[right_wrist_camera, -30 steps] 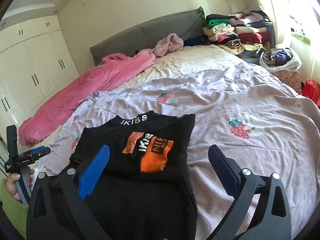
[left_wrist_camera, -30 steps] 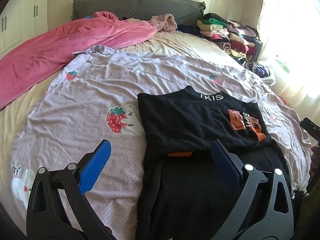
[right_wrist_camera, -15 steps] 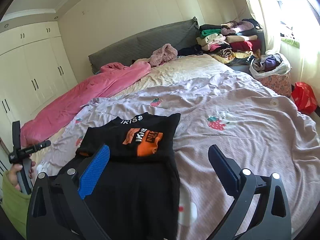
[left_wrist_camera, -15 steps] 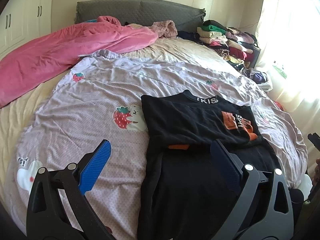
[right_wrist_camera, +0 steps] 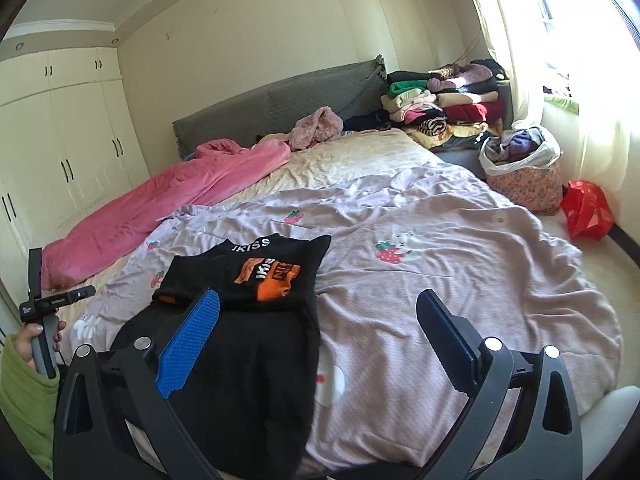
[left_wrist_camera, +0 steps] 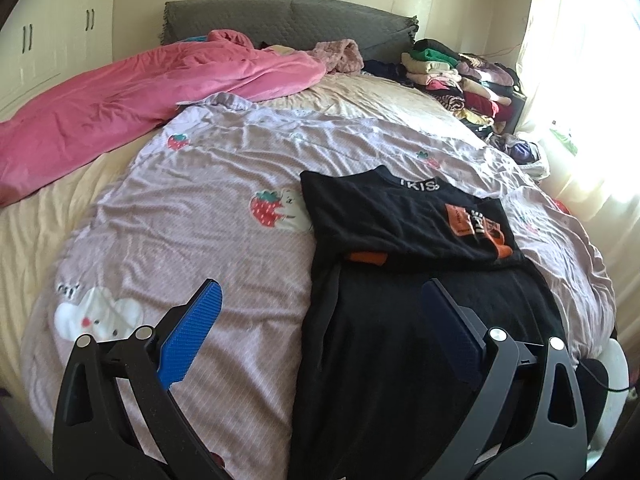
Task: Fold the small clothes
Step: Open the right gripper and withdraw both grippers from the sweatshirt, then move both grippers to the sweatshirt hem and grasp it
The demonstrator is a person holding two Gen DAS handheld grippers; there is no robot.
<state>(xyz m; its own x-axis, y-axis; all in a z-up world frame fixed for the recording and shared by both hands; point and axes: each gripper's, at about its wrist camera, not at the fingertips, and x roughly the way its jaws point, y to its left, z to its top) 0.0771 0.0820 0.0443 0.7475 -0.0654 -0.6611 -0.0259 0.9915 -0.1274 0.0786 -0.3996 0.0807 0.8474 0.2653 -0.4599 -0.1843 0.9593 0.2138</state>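
Observation:
A black garment with an orange print and "IKISS" collar (left_wrist_camera: 404,224) (right_wrist_camera: 256,272) lies on the lilac strawberry-print cover (left_wrist_camera: 200,216) (right_wrist_camera: 440,280). Its upper part is folded flat over the longer black lower part (left_wrist_camera: 400,360) (right_wrist_camera: 248,380), which hangs toward the bed's near edge. My left gripper (left_wrist_camera: 320,312) is open and empty above the garment's near left edge. My right gripper (right_wrist_camera: 316,320) is open and empty above the garment's near right side. The left gripper, held in a hand, also shows in the right wrist view (right_wrist_camera: 40,304).
A pink blanket (left_wrist_camera: 120,100) lies across the far left of the bed. A stack of folded clothes (right_wrist_camera: 440,100) sits at the far right by the grey headboard (left_wrist_camera: 288,20). A floral basket (right_wrist_camera: 524,172) and red bag (right_wrist_camera: 586,208) stand on the floor at right.
Both grippers have drawn back and up from the garment, so more of the bed shows. The garment has not moved. Both grippers stay open.

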